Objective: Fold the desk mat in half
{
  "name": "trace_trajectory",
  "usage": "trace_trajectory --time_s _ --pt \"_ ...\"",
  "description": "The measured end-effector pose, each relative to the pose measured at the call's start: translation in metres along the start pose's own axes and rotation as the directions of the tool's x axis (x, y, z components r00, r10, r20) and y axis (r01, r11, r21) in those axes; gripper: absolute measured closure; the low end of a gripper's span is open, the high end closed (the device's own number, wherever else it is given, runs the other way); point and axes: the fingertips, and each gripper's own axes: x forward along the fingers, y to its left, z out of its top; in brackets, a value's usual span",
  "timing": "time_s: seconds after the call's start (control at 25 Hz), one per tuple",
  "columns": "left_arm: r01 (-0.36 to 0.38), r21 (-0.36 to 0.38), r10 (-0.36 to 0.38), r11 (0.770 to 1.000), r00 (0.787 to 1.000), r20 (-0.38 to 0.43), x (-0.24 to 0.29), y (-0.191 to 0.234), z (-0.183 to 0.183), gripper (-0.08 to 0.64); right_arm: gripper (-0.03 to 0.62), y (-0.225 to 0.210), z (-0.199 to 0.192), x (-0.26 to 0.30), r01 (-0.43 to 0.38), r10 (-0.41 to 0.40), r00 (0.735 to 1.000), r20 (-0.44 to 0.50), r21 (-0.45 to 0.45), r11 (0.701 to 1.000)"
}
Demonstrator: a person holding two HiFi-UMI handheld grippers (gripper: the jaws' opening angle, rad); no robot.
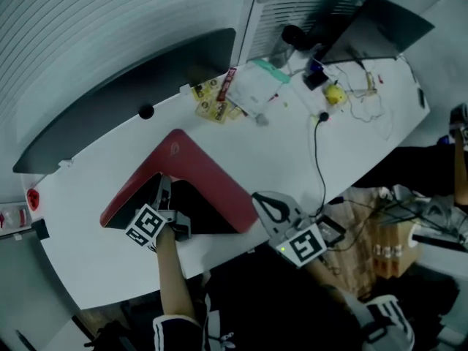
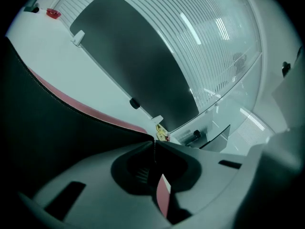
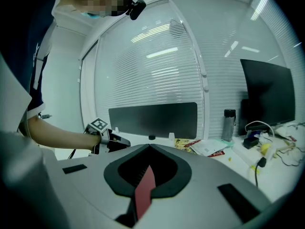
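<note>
Red on top and black underneath, the desk mat (image 1: 197, 170) is pinched in both grippers right now. The left gripper (image 2: 154, 142) has its jaws clamped on the mat's edge, and the black underside rears up just to its left. The right gripper (image 3: 149, 147) has its tips together too, with a red strip tucked in the hollow behind them. I read that strip as the mat's other near corner.

Stuff I'd worry about:
- The raised flap looks like a triangle, not a straight half. If the left side runs ahead of the right, I'd guess the crease comes out diagonal.
- Both pinches are on a thin edge, so a tug sideways could slide the mat out, or drag the whole thing across the white desk (image 1: 110, 262).
- Beyond the left gripper sit yellow packets (image 1: 212, 104) and papers (image 1: 252, 90). A flap swung too far could shove them toward the dark panel (image 1: 131, 101) at the back.

Only one container I can spot: a dark capped bottle (image 3: 229, 124), well off ahead and to the right of the right gripper. Can't see inside it.
</note>
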Motion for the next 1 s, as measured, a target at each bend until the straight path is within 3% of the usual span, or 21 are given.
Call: trace_trajectory --time_s 0.24,1.0 --pt "0.017 0.017 -0.016 1.0 0.999 -0.041 0.049 -0.015 0.0 0.541 0.594 -0.017 -0.005 -0.005 0.043 -0.042 0.999 -0.017 0.028 0.999" --pt "-0.045 0.037 0.047 0.998 0.997 -0.058 0.148 -0.013 0.023 0.541 0.592 -0.043 -0.024 -0.007 0.123 -0.118 0.991 -0.065 0.076 0.989"
